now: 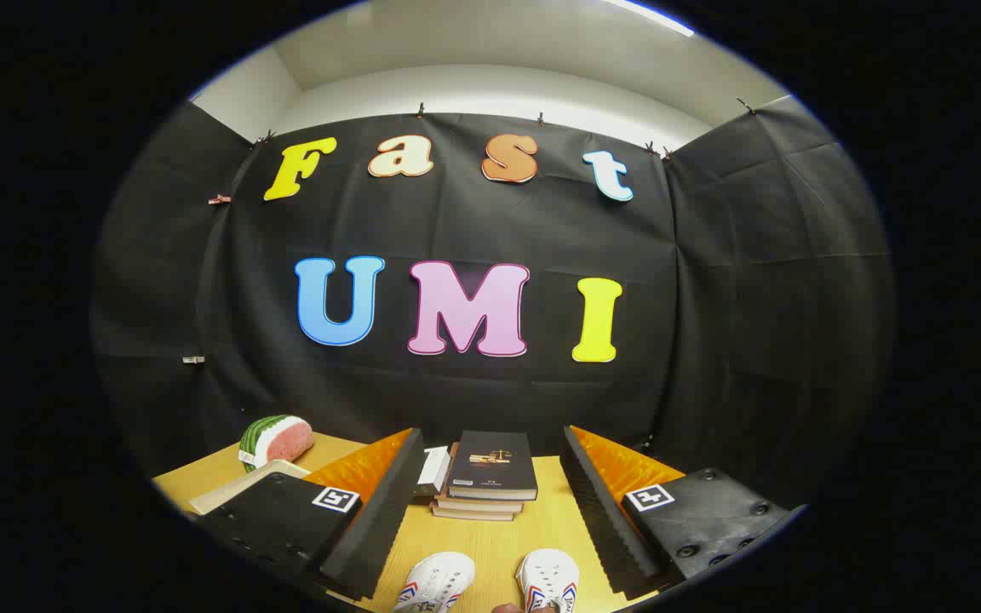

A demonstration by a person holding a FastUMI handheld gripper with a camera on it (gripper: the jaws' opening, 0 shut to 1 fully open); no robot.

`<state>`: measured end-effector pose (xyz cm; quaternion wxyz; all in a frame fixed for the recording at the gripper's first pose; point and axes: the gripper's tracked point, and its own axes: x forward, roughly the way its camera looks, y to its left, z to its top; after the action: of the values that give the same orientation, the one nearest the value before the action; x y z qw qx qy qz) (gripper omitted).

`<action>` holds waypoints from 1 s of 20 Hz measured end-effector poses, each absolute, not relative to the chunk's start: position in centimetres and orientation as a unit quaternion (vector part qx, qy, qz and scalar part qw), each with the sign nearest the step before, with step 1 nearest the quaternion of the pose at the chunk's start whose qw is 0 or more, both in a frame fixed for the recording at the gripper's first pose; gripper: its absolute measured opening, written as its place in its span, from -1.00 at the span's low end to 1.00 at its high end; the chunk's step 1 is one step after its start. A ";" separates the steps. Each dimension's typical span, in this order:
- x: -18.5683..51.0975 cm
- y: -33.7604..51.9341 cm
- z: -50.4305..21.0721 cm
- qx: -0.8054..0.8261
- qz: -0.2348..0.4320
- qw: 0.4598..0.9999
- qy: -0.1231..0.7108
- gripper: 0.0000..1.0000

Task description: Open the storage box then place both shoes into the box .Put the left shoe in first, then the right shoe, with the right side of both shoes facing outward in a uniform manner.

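Gripper (490, 511) spread wide, holding nothing, fingers apart above wooden table (490, 532). Two white sneakers, toes showing low between fingers: one (438, 581) nearer left finger, other (548, 579) nearer right; which foot each fits, cannot tell. Stack of books (486, 477) just beyond fingers, watermelon slice (276, 440) off past left finger. Storage box not identifiable. Sneakers likely light, soft canvas, stiff sole; best pinched at heel collar or side wall.
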<state>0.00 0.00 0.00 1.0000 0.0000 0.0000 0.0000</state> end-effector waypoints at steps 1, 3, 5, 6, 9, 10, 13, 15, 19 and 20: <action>0.2 0.0 -0.3 0.004 0.000 1.000 0.003 0.94; 0.4 -0.2 -0.7 0.005 -0.002 1.000 0.009 0.95; 0.5 -0.4 -0.9 0.002 -0.004 1.000 0.010 0.95; 0.6 -0.4 -1.1 0.002 -0.005 1.000 0.012 0.95; 0.9 -0.4 -1.7 0.003 -0.004 1.000 0.023 0.95; 1.0 -0.3 -1.7 0.004 -0.001 1.000 0.025 0.95; 1.0 0.3 -1.9 0.002 0.009 1.000 0.027 0.95; 1.2 0.5 -2.1 0.000 0.016 0.999 0.029 0.95; 1.4 0.5 -2.4 0.003 0.021 0.999 0.036 0.95; 1.5 0.4 -2.5 0.005 0.021 0.999 0.038 0.95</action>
<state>1.48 0.43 -2.55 0.9990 0.0053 0.0384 0.0207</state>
